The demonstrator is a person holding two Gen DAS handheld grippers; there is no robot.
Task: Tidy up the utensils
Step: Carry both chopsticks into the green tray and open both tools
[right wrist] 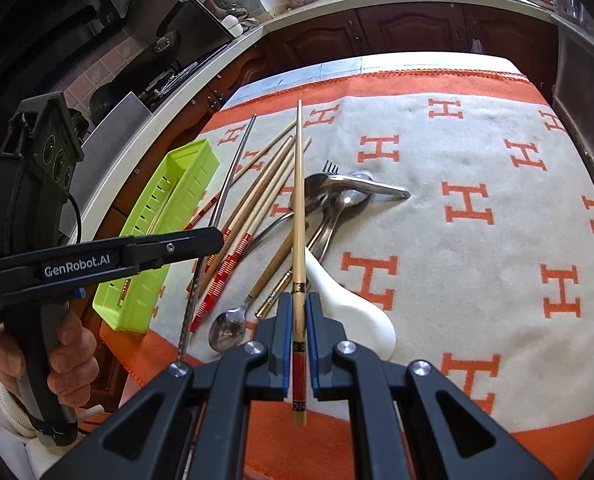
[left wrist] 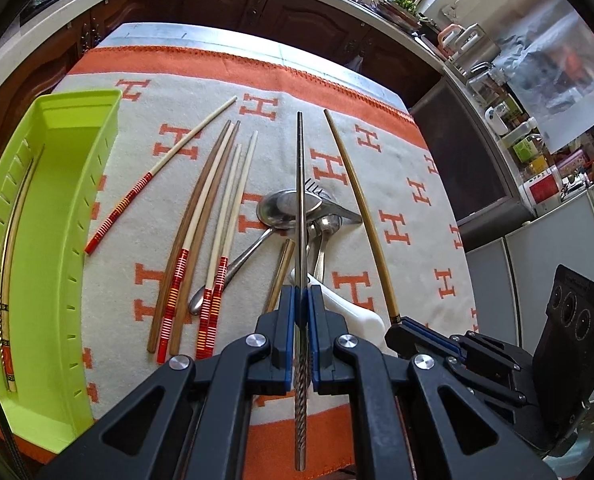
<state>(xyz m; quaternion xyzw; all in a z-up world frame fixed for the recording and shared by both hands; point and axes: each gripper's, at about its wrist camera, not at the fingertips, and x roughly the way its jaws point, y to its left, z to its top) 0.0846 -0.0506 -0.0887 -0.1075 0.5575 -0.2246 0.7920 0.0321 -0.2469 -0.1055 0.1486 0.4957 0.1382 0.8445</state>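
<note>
My left gripper (left wrist: 301, 300) is shut on a steel chopstick (left wrist: 300, 184) and holds it above the pile; it also shows in the right wrist view (right wrist: 233, 168). My right gripper (right wrist: 298, 308) is shut on a bamboo chopstick (right wrist: 297, 184) with a red handle end, seen too in the left wrist view (left wrist: 357, 204). Below lie several wooden and red-banded chopsticks (left wrist: 201, 232), metal spoons and a fork (left wrist: 293, 208), and a white ceramic spoon (right wrist: 353, 312). A lime-green tray (left wrist: 53, 240) at the left holds one decorated chopstick (left wrist: 11, 280).
The utensils lie on a cream and orange H-patterned cloth (right wrist: 477, 240) over a table. Dark wooden kitchen cabinets (left wrist: 257, 4) and a counter stand beyond the table's far edge. Shelves with jars (left wrist: 537, 140) are at the right.
</note>
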